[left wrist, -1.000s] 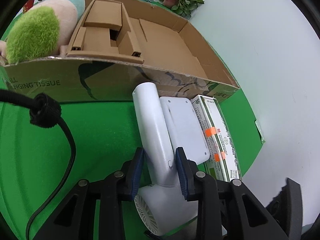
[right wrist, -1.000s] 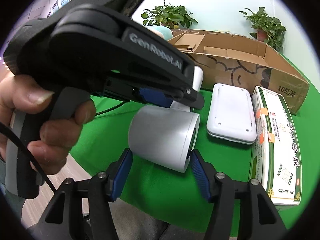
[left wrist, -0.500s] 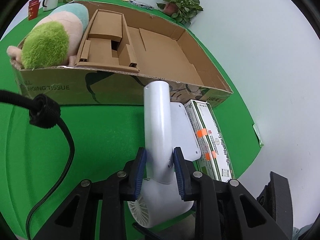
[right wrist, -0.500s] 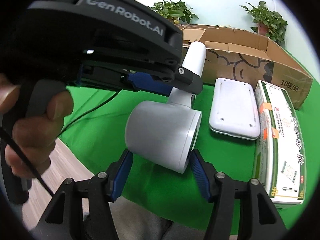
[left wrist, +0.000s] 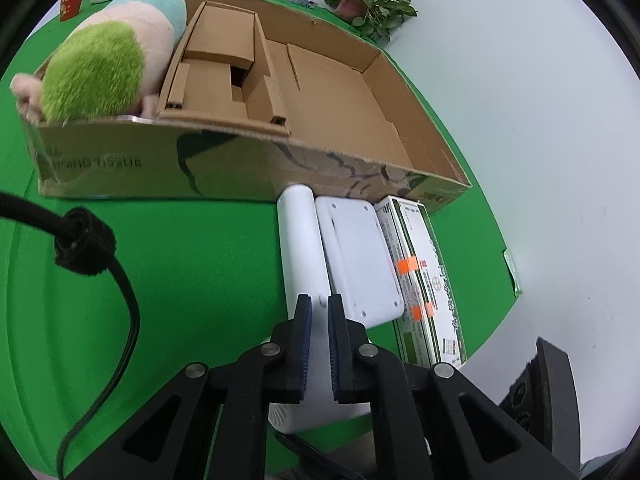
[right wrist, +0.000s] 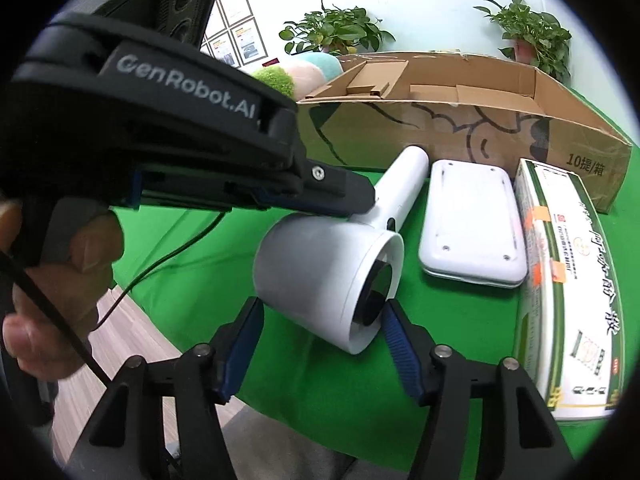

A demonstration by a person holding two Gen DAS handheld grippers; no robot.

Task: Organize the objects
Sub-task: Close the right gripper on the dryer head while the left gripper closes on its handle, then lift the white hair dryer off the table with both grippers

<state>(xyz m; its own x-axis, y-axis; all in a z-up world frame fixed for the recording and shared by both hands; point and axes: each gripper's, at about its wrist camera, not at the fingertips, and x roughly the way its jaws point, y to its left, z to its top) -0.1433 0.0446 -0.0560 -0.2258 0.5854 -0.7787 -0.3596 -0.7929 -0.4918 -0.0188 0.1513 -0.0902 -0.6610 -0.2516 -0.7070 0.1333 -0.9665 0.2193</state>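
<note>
Hair dryer (right wrist: 320, 276) lies on its side on the green cloth (left wrist: 192, 280) just in front of the cardboard box (left wrist: 240, 160); we judge it rigid, light and slippery, best taken at the handle (left wrist: 300, 248) near the barrel. The left gripper (left wrist: 319, 312) has just been closing and stands nearly shut over that handle, clamping nothing. The right gripper (right wrist: 320, 320) flanks the barrel, though we cannot tell whether it presses; 2 potted plants (right wrist: 336, 32) back the pale wall.

Left gripper (left wrist: 319, 312) just closed; right gripper (right wrist: 322, 312) half-open.
</note>
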